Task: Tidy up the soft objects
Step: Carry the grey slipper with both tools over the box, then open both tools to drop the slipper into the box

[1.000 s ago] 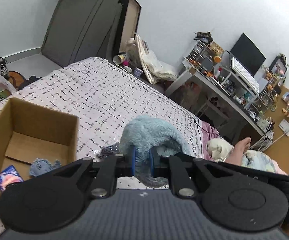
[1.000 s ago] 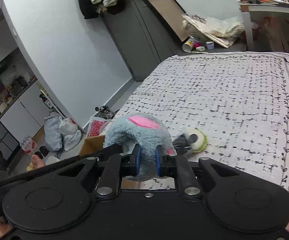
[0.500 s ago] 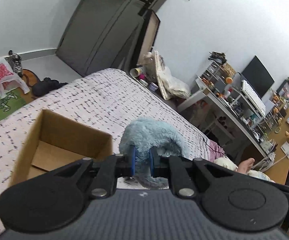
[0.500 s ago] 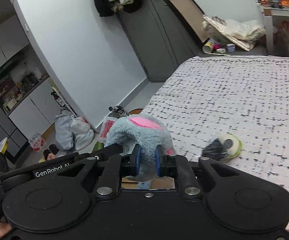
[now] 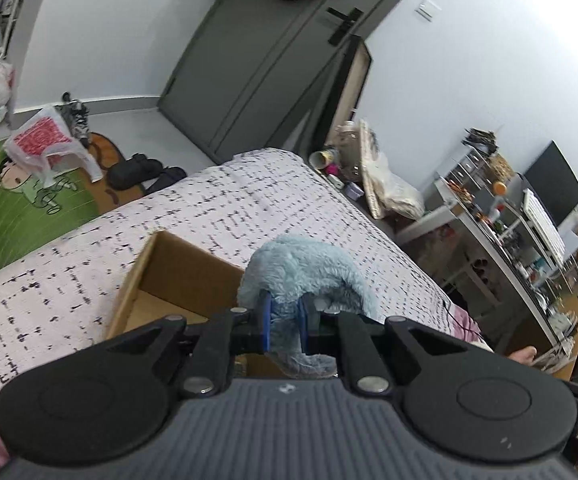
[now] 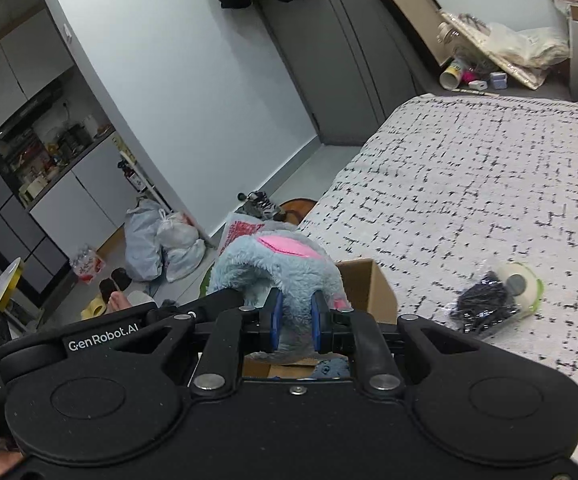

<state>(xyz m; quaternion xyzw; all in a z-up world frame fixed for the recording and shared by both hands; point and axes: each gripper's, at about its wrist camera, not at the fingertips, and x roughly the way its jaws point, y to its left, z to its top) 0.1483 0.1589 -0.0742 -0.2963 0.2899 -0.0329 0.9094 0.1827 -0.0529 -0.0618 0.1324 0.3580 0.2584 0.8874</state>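
blue plush toy (image 5: pixel 305 276) pinched by both hand-held grippers.

One blue plush toy (image 5: pixel 305 268), its pink patch showing from the right wrist view, is pinched by two grippers: the left gripper (image 5: pixel 285 326) and the right gripper (image 6: pixel 295 322), each with two blue pads. One open cardboard box (image 5: pixel 169 272) sits on one bed (image 5: pixel 229 208) with a black-flecked cover. One bagged item (image 6: pixel 497 296) (a dark tangle and a pale green disc in clear wrap) lies on the cover. Inside the box, one small blue soft piece (image 6: pixel 331 368) shows. On the floor: one green cartoon rug (image 5: pixel 5 204) and three knotted white sacks (image 6: pixel 161 240).
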